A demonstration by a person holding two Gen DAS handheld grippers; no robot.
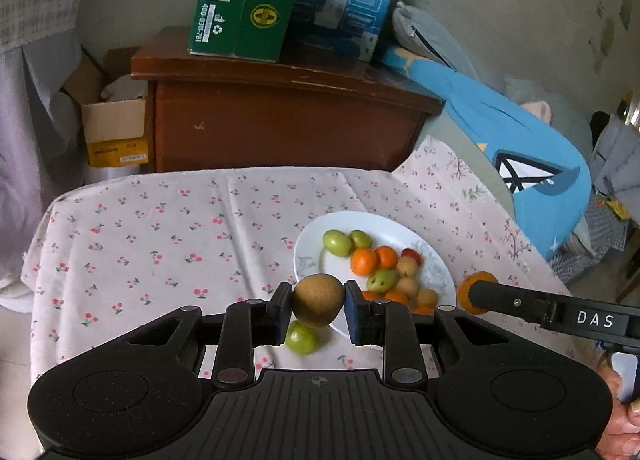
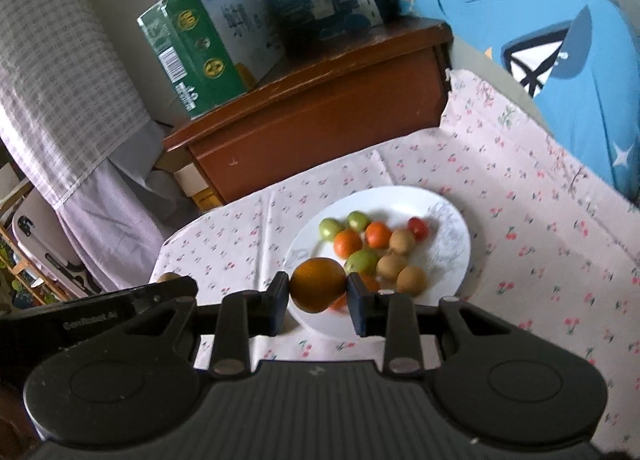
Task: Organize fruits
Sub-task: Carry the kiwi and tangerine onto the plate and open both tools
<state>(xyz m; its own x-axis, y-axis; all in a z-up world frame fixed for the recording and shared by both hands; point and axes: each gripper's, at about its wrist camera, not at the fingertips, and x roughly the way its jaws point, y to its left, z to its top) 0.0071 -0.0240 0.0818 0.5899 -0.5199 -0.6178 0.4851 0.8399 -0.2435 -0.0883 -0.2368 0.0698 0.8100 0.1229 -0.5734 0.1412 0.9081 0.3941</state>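
Just short of the plate (image 1: 312,248), in the left wrist view, the left gripper (image 1: 318,302) jaws clench a brown kiwi (image 1: 317,299), above a green fruit (image 1: 301,337) on the counter (image 1: 160,236). From the right wrist, the right gripper (image 2: 318,291) jaws grasp an orange (image 2: 317,289) over the plate's near rim, apparently nearer the pile.

The cloth (image 1: 160,244) left of the plate (image 1: 316,236) lies bare, giving open room right up to the far edge. On the plate, fruit (image 1: 376,260) crowds the middle and near-right, while the far and left rim stays free. A green fruit (image 1: 301,337) sits on the cloth just near-left of the plate, and a cabinet (image 1: 280,120) blocks the far side.
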